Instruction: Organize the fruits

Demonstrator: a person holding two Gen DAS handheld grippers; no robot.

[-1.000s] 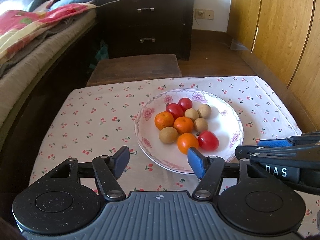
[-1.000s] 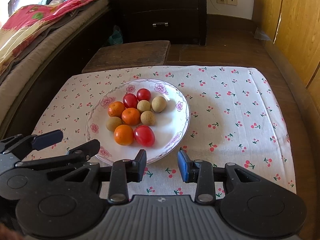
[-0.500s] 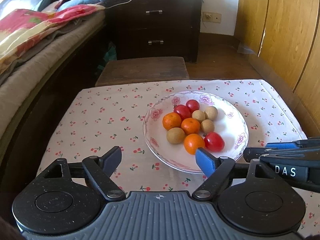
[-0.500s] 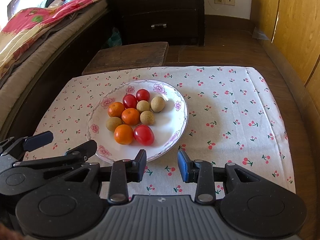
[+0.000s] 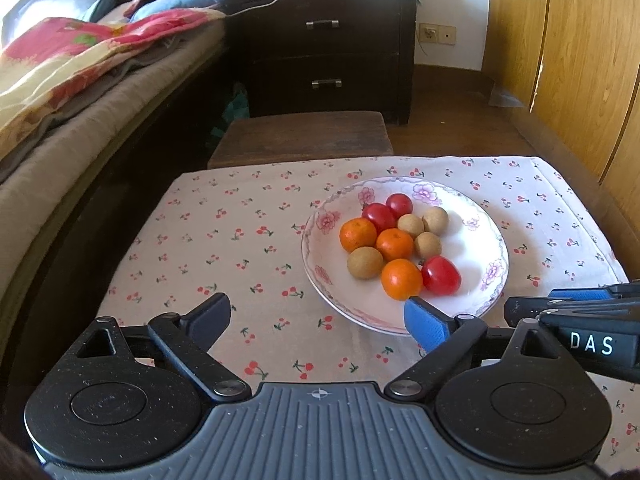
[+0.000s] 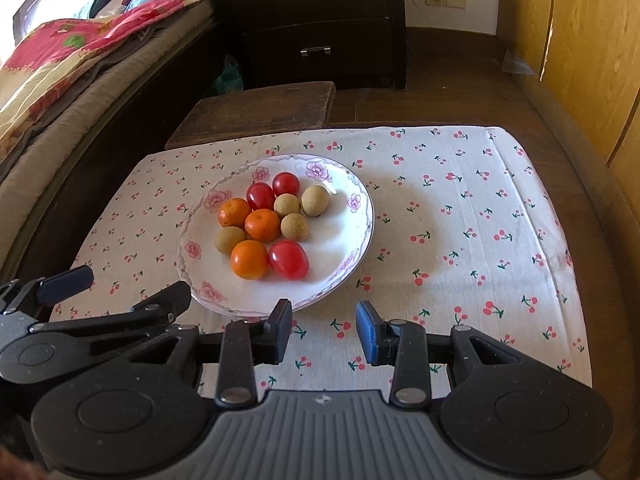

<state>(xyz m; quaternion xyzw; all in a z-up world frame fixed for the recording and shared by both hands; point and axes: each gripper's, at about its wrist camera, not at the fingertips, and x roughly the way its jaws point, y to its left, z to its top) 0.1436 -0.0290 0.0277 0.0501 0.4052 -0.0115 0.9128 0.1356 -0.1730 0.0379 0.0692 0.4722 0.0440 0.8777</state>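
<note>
Above cloth, left tool just opened wide, empty; right tool narrow, empty

I see a glossy white plate, ceramic by its look, with printed flowers on the rim. The tomatoes are smooth and shiny; the oranges have a finely pitted, duller skin; the brown fruits look matt and slightly rough. The cloth over the worktop is a matt woven fabric with a cherry print. My left gripper and right gripper are matt black plastic, speckled with dust, with metal rivets and ribbed grey bodies. The stool is worn dark wood; the drawers are dark wood with metal handles.
</note>
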